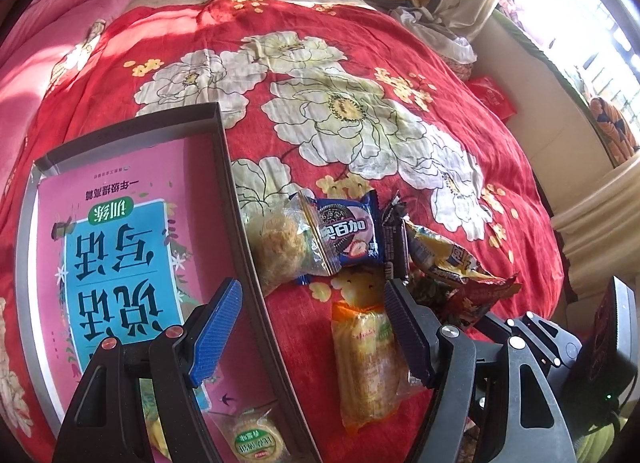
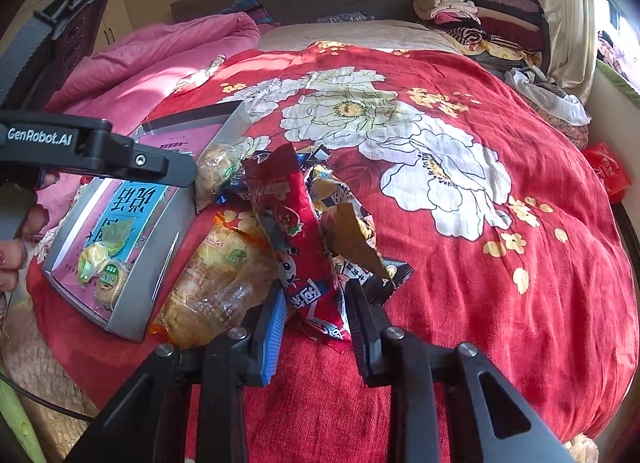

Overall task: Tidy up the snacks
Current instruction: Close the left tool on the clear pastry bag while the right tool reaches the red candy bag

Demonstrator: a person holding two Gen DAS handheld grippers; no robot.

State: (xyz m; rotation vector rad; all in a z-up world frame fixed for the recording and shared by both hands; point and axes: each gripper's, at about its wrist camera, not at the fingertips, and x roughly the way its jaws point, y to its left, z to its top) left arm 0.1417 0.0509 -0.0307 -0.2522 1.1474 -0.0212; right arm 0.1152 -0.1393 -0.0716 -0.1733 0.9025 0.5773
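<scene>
On the red flowered bedspread (image 1: pixel 460 75) stands a grey box (image 1: pixel 236 183) lined with a pink book. A round green-labelled cake (image 1: pixel 258 439) lies in its near corner. Beside the box is a snack pile: a clear-bagged pastry (image 1: pixel 280 247), a blue cookie packet (image 1: pixel 348 231), a black packet (image 1: pixel 394 239), a yellow packet (image 1: pixel 444 255) and a long orange-yellow packet (image 1: pixel 368 359). My left gripper (image 1: pixel 311 291) hangs open over the box rim and the long packet. My right gripper (image 2: pixel 316 303) is shut on the red snack packet (image 2: pixel 288 203), which stands up from the pile.
A pink quilt (image 2: pixel 160 51) lies along the left of the bed. Folded clothes (image 2: pixel 480 19) are stacked by the headboard. A red bag (image 2: pixel 608 171) sits off the bed's right edge. A hand (image 2: pixel 16 231) holds the left gripper's handle near the box (image 2: pixel 160 263).
</scene>
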